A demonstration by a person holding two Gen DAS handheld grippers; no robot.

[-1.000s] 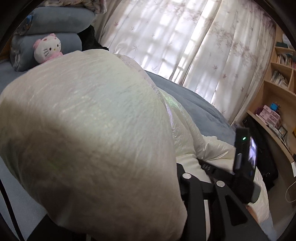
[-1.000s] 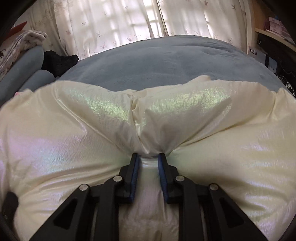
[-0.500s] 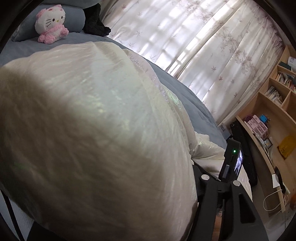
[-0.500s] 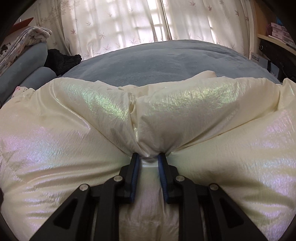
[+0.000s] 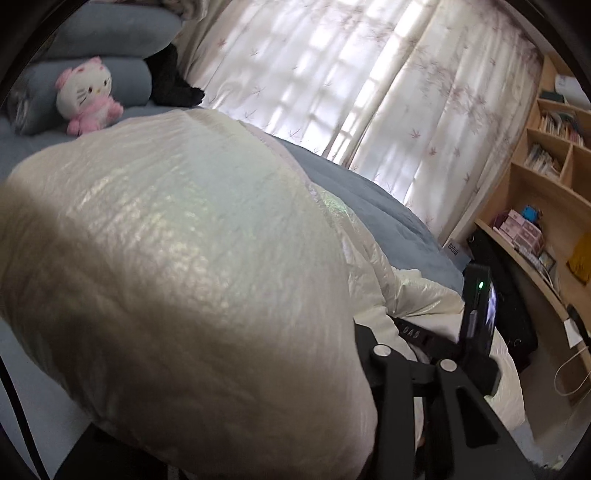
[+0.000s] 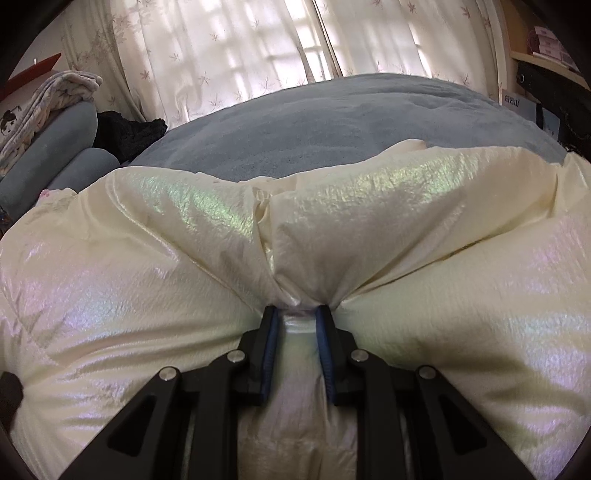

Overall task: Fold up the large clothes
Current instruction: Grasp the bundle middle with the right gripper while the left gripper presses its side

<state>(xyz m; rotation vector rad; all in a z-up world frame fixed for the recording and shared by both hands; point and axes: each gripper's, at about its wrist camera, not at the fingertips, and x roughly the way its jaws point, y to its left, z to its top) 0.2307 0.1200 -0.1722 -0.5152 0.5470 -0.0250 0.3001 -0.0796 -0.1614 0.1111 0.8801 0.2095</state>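
Jacket [image 6: 369, 206], cream and pearly, puffed, lies bunched on the grey-blue bed [image 6: 332, 122] and fills most of both views; in the left wrist view a large fold of it [image 5: 177, 258] billows up close to the lens and hides most of your left gripper [image 5: 369, 354]; I cannot tell whether that gripper's jaws are closed or parted, only black frame with two bolts shows at the lower right. Your right gripper [image 6: 297, 314] is clamped on a pinched ridge of the jacket, blue pads [image 6: 271, 339] pressing the fabric from both sides, creases radiating outward from the pinch. Beyond the jacket: pale curtains [image 6: 240, 48] with a leaf print, lit from behind; grey pillows [image 5: 110, 26] stacked at the bed's head; a pink-and-white plush cat [image 5: 86, 99] resting against them; a dark garment [image 5: 171, 81] just beside; wooden shelves [image 5: 546, 155] at the right.
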